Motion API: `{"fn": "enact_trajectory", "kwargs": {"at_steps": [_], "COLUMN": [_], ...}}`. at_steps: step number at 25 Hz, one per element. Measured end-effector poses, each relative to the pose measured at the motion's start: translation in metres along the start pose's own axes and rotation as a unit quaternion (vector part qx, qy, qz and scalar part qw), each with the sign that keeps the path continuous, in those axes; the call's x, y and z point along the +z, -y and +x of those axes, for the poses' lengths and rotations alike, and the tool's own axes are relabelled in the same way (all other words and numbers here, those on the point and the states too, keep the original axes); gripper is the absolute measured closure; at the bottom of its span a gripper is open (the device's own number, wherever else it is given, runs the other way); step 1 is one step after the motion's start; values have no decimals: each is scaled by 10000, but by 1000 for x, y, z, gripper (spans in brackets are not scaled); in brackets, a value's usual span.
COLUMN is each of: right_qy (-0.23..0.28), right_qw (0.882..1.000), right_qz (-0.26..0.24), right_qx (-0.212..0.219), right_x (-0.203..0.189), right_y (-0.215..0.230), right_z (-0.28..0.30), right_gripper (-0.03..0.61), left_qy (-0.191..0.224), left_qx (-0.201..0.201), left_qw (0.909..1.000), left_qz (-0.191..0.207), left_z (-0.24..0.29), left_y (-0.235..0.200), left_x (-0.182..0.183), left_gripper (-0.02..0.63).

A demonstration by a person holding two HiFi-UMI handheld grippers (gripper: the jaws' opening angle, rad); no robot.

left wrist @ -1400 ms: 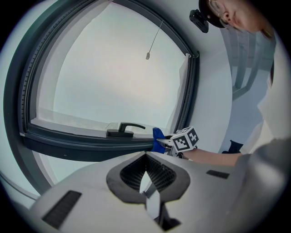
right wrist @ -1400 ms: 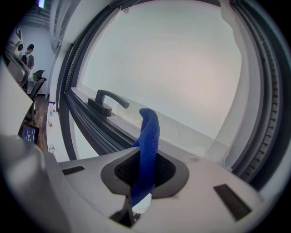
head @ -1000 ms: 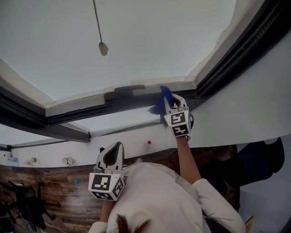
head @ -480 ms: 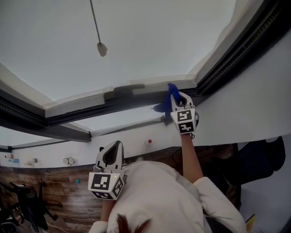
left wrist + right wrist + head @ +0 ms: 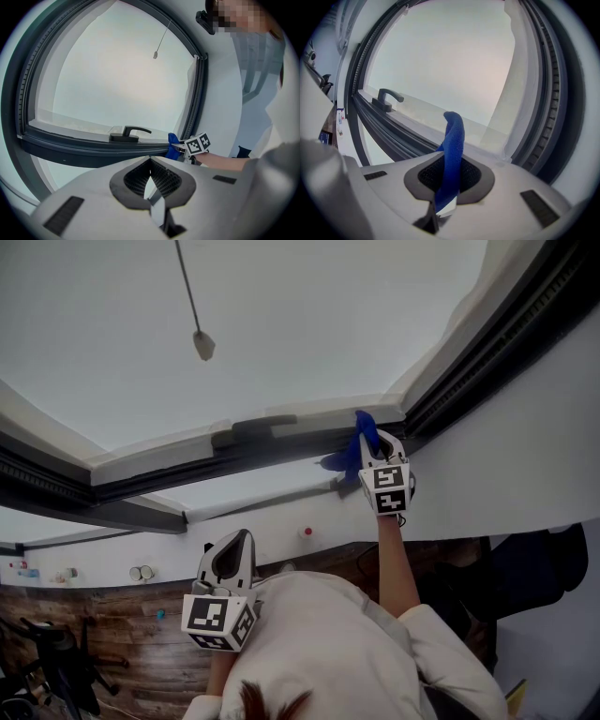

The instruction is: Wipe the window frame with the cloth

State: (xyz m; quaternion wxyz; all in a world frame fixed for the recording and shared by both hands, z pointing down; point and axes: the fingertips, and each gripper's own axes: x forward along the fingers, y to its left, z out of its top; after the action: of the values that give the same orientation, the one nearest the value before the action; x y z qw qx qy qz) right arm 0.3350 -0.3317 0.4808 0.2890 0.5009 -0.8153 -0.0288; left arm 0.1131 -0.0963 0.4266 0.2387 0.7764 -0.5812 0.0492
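one cloth (image 5: pixel 453 136) in right hand-held gripper (image 5: pixel 449 183)

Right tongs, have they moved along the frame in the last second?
Yes. The right tongs and cloth slid rightward, away from the window handle, toward the frame's corner.

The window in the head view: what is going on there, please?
A person is cleaning a window, with a hand-held gripper in each hand. The right hand-held gripper is shut on a blue cloth and holds it against the dark window frame, near the right corner and to the right of the handle. The left hand-held gripper is shut with nothing in it and is held low near the person's chest, away from the window.
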Motion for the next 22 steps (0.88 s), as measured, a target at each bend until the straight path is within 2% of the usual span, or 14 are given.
{"fn": "enact_trajectory", "kwargs": {"at_steps": [22], "right_qy": [-41], "right_qw": [9994], "right_qz": [199], "right_qx": [-263], "right_x": [-9], "right_y": [28], "right_z": [-1], "right_gripper": [532], "left_qy": [10], "left_qx": [-26], "left_qw": [10000], "left_qz": [42], "left_z": [3], "left_y": [0], "left_x": [4], "left_gripper": [604]}}
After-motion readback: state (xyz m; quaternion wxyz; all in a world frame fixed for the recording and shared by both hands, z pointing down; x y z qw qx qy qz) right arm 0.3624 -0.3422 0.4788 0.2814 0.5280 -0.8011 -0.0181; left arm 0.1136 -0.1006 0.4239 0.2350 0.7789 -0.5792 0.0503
